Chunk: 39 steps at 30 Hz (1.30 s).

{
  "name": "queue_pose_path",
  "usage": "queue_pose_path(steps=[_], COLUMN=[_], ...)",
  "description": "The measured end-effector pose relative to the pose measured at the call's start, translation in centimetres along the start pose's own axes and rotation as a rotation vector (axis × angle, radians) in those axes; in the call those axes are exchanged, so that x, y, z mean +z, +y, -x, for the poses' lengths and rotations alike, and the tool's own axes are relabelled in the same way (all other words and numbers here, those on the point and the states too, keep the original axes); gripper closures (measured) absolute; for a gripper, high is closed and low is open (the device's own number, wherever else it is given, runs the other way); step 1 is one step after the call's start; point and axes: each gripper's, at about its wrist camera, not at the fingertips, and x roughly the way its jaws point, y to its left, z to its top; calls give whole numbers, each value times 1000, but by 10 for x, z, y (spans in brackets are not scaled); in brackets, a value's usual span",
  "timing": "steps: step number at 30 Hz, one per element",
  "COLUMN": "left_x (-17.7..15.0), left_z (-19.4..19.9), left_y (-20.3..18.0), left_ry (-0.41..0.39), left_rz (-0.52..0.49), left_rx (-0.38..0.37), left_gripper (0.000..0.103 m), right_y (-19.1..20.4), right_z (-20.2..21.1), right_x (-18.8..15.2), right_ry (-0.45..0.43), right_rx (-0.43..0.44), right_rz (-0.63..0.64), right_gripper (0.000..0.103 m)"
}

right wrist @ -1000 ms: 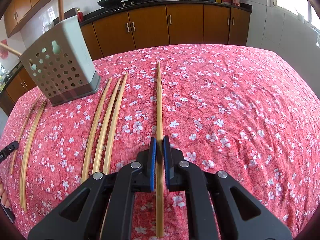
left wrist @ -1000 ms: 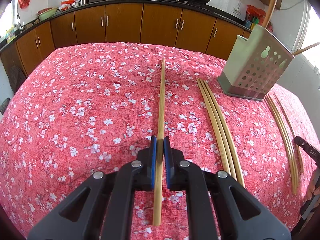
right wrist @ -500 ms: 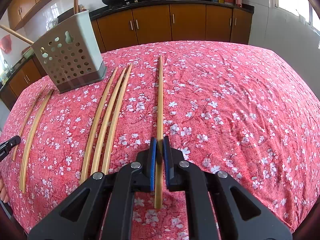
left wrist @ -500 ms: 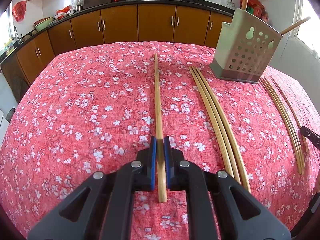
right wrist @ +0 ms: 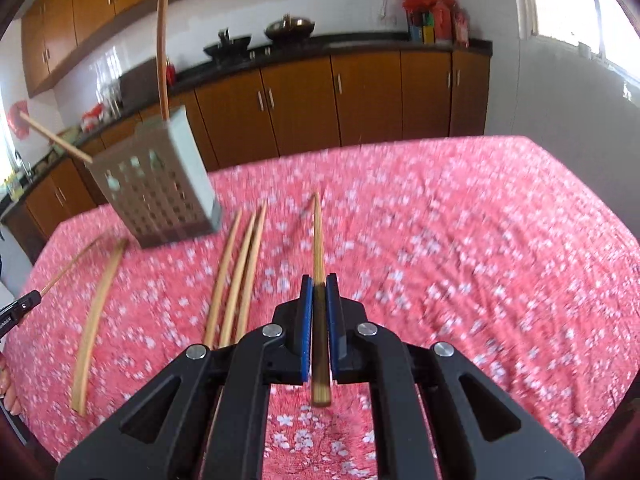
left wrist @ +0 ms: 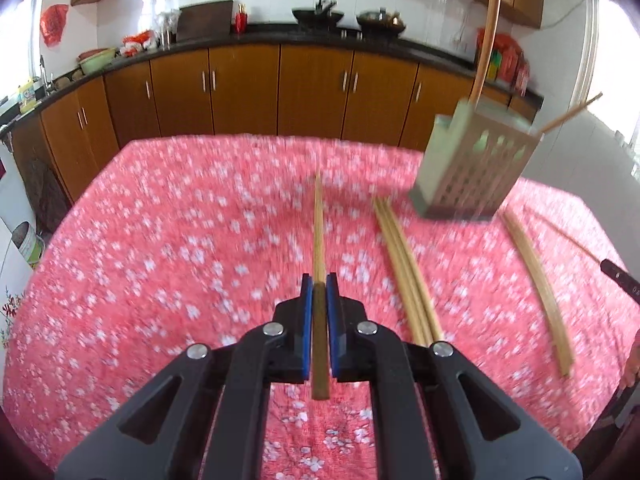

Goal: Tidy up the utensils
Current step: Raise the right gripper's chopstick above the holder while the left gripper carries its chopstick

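My left gripper point(left wrist: 319, 284) is shut on a long bamboo chopstick point(left wrist: 318, 228), held above the red floral tablecloth point(left wrist: 168, 240). My right gripper point(right wrist: 319, 284) is shut on another bamboo chopstick point(right wrist: 318, 232), also lifted off the cloth. A grey perforated utensil holder point(left wrist: 472, 164) with two sticks poking out stands at the far right in the left wrist view, and it stands at the far left in the right wrist view point(right wrist: 160, 188). Three chopsticks point(left wrist: 404, 264) lie side by side between the held stick and the holder; they also show in the right wrist view point(right wrist: 236, 272).
More chopsticks point(left wrist: 536, 280) lie beyond the holder, seen at the left in the right wrist view point(right wrist: 96, 316). Brown kitchen cabinets point(left wrist: 280, 88) and a black counter run behind the table. The other gripper's tip shows at the right edge point(left wrist: 620, 280).
Both grippers have risen and tilted up with their chopsticks, lifting them off the cloth. The view now takes in more of the cabinets and wall. The frames are motion-blurred.
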Motion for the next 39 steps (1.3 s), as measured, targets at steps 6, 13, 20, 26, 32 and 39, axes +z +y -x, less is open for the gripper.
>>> queue_pose_path(steps=[6,13,20,26,32,39], left_x=[24,48,63,83,107,146], left_z=[39,68,88,115,135,138], left_y=[0,-9,-22,-46,-79,-105], left_ry=[-131,-236,-289,-351,-426,-514], left_rz=[24,31,4,-41,-56,-12], left_rx=[-31,-45,-70,-139,-205,-229], left_gripper=[95,95,95,95,95,95], right_y=[-3,-1,3,18,40,59], right_z=[22,37,56,91,114,114], right_x=[15,27,43,73,100,129], right_ry=[-102,-183,-276,-395,-506,-596], right_rx=[14,33,51,114,203,249], right_rz=[-18,-22,-29,-17,-22,-44], right_gripper=[95,95,95,95,95,95])
